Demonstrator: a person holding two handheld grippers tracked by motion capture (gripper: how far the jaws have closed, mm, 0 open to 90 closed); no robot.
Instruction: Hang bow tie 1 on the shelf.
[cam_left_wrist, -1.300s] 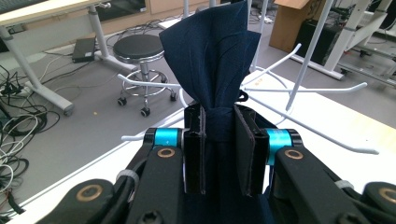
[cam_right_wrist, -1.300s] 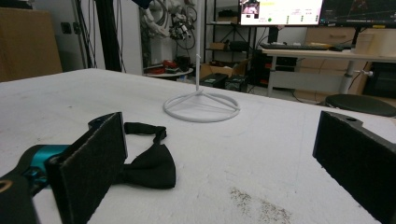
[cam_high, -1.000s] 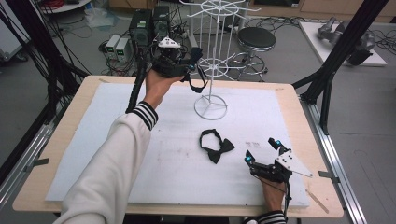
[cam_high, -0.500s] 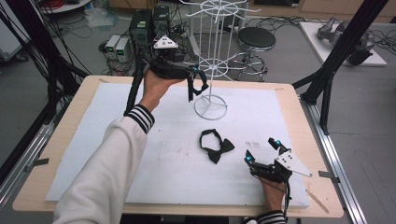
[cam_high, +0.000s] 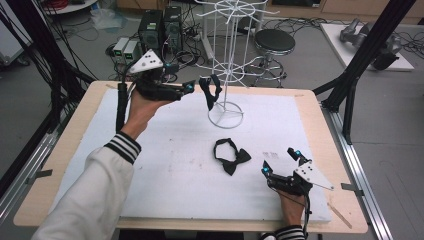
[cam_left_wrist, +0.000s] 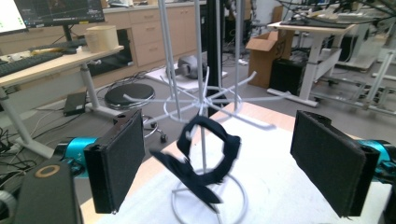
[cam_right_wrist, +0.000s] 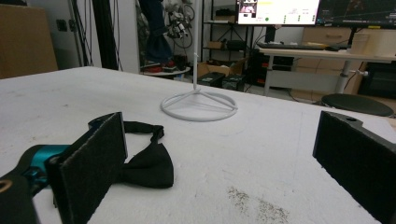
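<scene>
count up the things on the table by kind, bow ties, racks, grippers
black bow ties: 2, one hanging on the rack, one lying on the white mat
white wire rack: 1
grippers: 2, left gripper, right gripper, both open
total: 5

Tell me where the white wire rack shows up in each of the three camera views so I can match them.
High view: the white wire rack stands top centre, at the far edge of the white mat.
Left gripper view: centre, between the open jaws, with a black bow tie hanging on one arm.
Right gripper view: upper centre; its ring base and a short stretch of the pole show.
Shared landmark: the rack's ring base.
</scene>
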